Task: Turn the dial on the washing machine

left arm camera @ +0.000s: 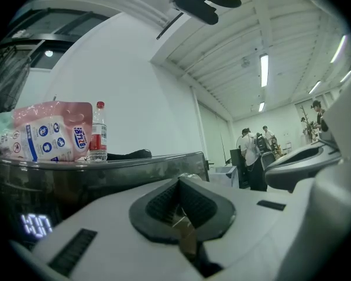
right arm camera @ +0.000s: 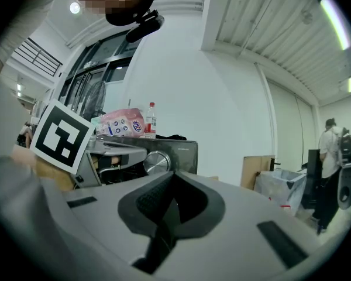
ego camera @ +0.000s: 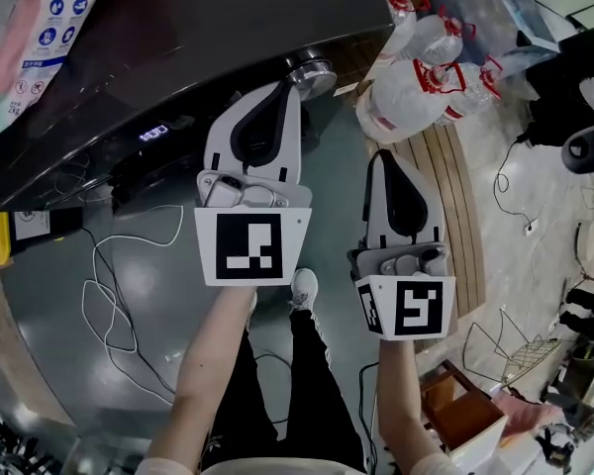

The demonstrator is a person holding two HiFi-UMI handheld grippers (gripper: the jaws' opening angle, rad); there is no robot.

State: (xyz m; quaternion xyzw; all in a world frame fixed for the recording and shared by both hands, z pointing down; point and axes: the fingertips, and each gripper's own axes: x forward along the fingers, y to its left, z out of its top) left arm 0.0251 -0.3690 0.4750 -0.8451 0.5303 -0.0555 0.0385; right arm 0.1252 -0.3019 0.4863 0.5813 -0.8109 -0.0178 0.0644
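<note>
A dark washing machine [ego camera: 178,47] fills the head view from 9 to 1 o'clock. The left gripper [ego camera: 289,89], jaws pressed together on nothing, points at its front panel, while the right gripper [ego camera: 389,158], likewise closed and empty, hangs apart at 4 o'clock of it. The silver dial [ego camera: 313,73] sits at 1 o'clock of the left gripper's tip, right beside it; contact cannot be made out.
</note>
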